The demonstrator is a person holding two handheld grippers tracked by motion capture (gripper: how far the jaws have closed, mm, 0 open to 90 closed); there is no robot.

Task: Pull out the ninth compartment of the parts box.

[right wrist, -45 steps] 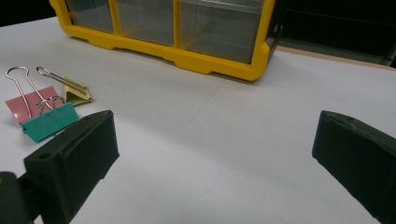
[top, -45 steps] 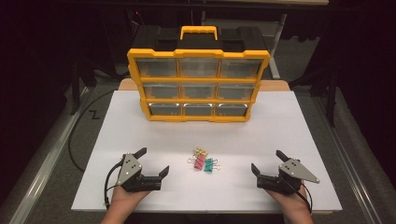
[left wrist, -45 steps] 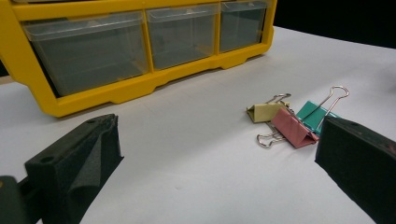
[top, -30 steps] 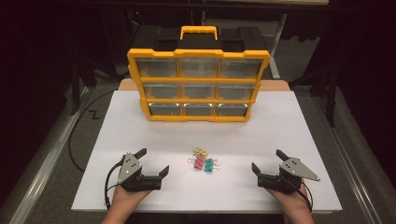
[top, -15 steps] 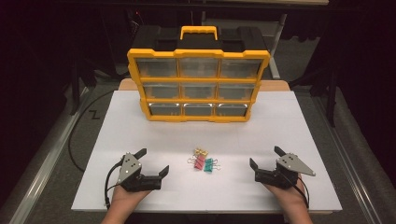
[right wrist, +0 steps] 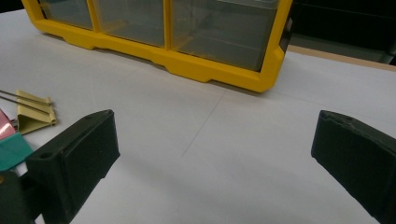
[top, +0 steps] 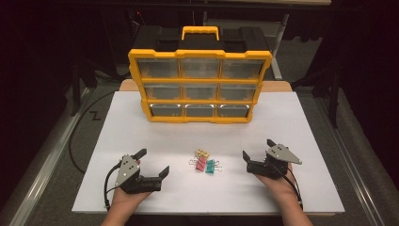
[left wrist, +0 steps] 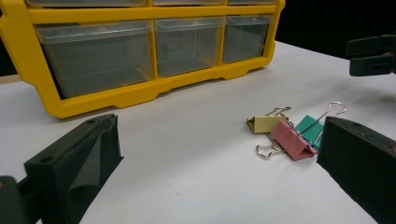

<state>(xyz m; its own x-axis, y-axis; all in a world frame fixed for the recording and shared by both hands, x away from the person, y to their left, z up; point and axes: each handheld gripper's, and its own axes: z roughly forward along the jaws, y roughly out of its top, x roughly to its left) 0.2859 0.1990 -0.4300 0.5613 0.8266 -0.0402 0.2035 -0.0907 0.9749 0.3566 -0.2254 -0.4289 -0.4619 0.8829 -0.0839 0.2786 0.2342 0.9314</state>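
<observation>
Three binder clips lie in a cluster on the white sheet: a yellow one, a pink one and a teal one. My left gripper rests open to their left, nothing between its jaws. To the right of the clips my right gripper stands open and empty, close to the teal clip. A yellow organizer with clear drawers, all closed, stands upright at the back.
The white sheet covers a wooden table whose edge shows behind the organizer. A black case stands behind the organizer. A black cable loops on the floor at the left. Bare sheet lies between the clips and the organizer.
My right gripper has shifted left and slightly forward, closer to the clips. The left gripper and the clips have stayed put.
</observation>
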